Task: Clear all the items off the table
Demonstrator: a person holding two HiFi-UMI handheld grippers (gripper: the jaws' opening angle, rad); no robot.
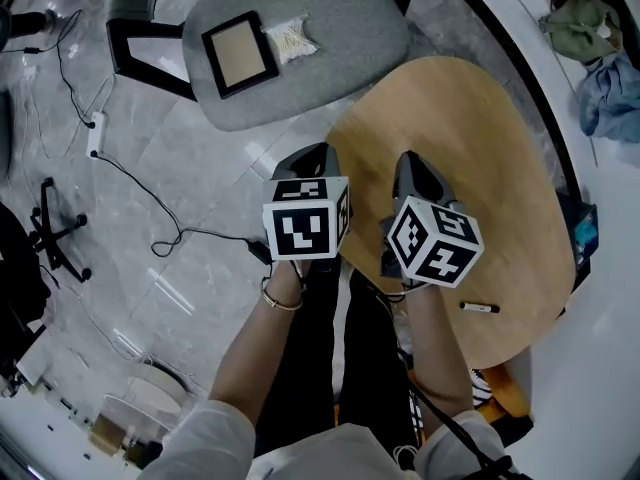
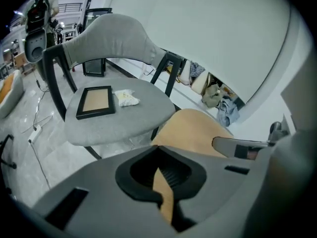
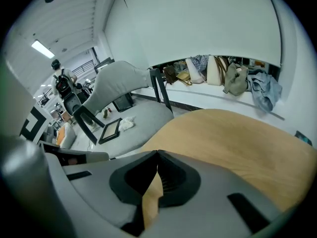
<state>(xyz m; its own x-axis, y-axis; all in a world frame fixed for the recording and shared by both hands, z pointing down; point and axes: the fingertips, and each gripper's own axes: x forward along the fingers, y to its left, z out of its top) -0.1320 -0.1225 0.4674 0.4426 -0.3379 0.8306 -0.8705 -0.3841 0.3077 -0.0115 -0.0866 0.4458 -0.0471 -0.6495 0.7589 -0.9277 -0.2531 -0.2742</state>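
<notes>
While both grippers are hovering at the near-left part of the round wooden worktop [image 1: 480, 138], we are noting 1 item lying on it. It is a dark pen [image 1: 480, 308], resting flat near the edge closest to the person, right of the right gripper and apart from both grippers.

The left gripper [image 1: 317, 150] is hanging over the worktop's left rim and pointing steeply down. Its 2 jaws are standing together, tips meeting, gripping nothing. Through the slit below the tips we are seeing only wood. The right gripper [image 1: 408, 158] is hanging just beside it, above the wood, and is likewise angling down. Its jaws are also closed tip to tip and holding nothing. The 2 grippers are sitting side by side without touching.

A grey upholstered chair [image 1: 340, 18] is standing just beside the worktop's far-left rim. On its seat a black picture frame [image 1: 240, 53] is lying flat. A crumpled white tissue [image 1: 292, 40] is lying right against the frame's edge, and we cannot tell whether they are touching. Both are sitting well apart from the grippers.

A black cable [image 1: 150, 183] is trailing across the grey floor at left. Bundled clothing [image 1: 605, 88] is lying on the white ledge beyond the worktop's right side. A bracelet [image 1: 281, 298] is circling the person's left wrist.
</notes>
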